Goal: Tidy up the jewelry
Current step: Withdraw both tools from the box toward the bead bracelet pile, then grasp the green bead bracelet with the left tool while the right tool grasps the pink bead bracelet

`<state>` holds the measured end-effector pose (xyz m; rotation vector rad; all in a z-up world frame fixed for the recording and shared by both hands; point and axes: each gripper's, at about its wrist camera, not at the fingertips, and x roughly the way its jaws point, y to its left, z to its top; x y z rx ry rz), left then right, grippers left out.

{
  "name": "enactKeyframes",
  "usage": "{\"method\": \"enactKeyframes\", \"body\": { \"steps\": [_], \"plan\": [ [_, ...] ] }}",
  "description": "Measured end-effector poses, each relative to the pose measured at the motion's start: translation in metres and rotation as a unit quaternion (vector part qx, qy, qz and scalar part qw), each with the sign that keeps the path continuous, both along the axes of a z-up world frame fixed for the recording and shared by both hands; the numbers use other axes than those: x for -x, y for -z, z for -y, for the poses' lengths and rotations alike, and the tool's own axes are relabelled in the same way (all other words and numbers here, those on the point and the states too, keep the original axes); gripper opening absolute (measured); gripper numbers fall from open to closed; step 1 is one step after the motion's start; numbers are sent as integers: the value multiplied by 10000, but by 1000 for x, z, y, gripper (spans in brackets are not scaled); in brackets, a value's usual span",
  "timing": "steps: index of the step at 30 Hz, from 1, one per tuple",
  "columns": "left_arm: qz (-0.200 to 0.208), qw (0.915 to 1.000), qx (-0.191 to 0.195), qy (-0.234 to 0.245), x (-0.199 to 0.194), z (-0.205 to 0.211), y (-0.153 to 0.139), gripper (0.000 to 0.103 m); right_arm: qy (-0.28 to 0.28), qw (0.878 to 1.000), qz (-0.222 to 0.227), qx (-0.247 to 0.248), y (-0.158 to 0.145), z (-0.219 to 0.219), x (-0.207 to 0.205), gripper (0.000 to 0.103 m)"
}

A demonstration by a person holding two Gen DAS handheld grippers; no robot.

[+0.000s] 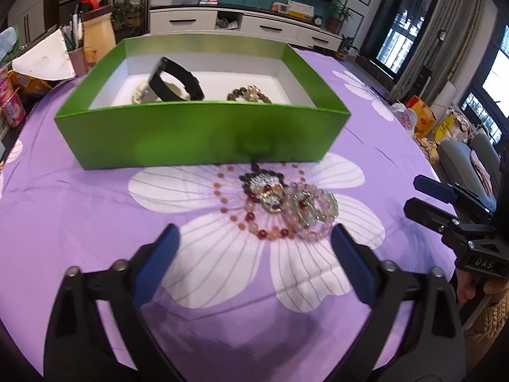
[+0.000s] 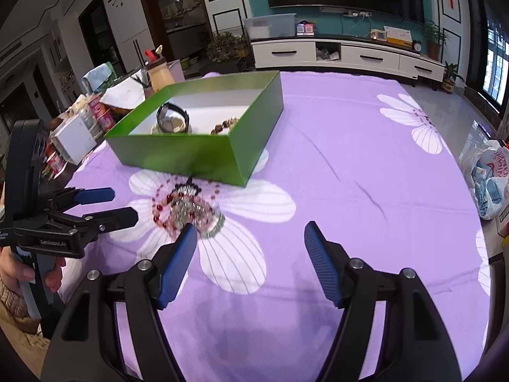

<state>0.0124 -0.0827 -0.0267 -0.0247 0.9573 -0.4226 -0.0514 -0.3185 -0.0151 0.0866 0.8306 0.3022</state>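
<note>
A green box [image 1: 203,133] stands on the purple flowered cloth [image 1: 79,197]. Inside it lie a black watch [image 1: 178,79], a white bead bracelet [image 1: 140,94] and a brown bead bracelet [image 1: 248,94]. In front of the box a pile of jewelry [image 1: 286,203] lies on the cloth: a red bead necklace with pendant and pink and green bracelets. My left gripper [image 1: 254,238] is open and empty just short of the pile. My right gripper [image 2: 249,232] is open and empty to the right of the pile [image 2: 187,210]; it also shows in the left wrist view [image 1: 423,197].
Clutter sits past the table's left edge: a pen cup [image 1: 78,54], a yellow bottle [image 1: 98,31] and snack packs [image 1: 12,102]. A plastic bag [image 2: 486,175] lies beyond the right edge. The left gripper shows in the right wrist view [image 2: 117,205].
</note>
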Motion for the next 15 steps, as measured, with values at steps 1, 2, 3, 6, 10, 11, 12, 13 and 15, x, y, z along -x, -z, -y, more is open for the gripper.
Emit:
{"method": "enactKeyframes", "body": {
  "steps": [1, 2, 3, 6, 10, 11, 12, 13, 15],
  "plan": [
    [-18, 10000, 17, 38, 0, 2, 2, 85, -30, 10000, 2, -5, 2, 0, 1, 70],
    [-30, 10000, 42, 70, 0, 3, 3, 82, -86, 10000, -1, -21, 4, -2, 2, 70],
    [-37, 9999, 81, 118, 1, 4, 3, 79, -132, 9999, -1, -34, 5, -3, 2, 70],
    [-36, 9997, 136, 194, 1, 6, 6, 77, -398, 9992, 6, -80, 9, -12, 2, 70],
    [-64, 9996, 141, 228, 0, 5, 10, 66, -683, 9977, -9, -15, 13, -28, 1, 63],
    [-86, 9996, 148, 229, 0, 4, 11, 64, -728, 9973, -18, -17, 15, -31, 0, 62],
    [-110, 9996, 149, 232, -2, 3, 12, 60, -770, 9970, -27, -40, 16, -33, -1, 60],
    [-129, 9995, 146, 229, -4, 3, 13, 56, -787, 9969, -30, -70, 16, -34, -2, 57],
    [-134, 9995, 164, 219, -5, 2, 15, 56, -789, 9968, -23, -108, 17, -35, -4, 54]
  ]
}}
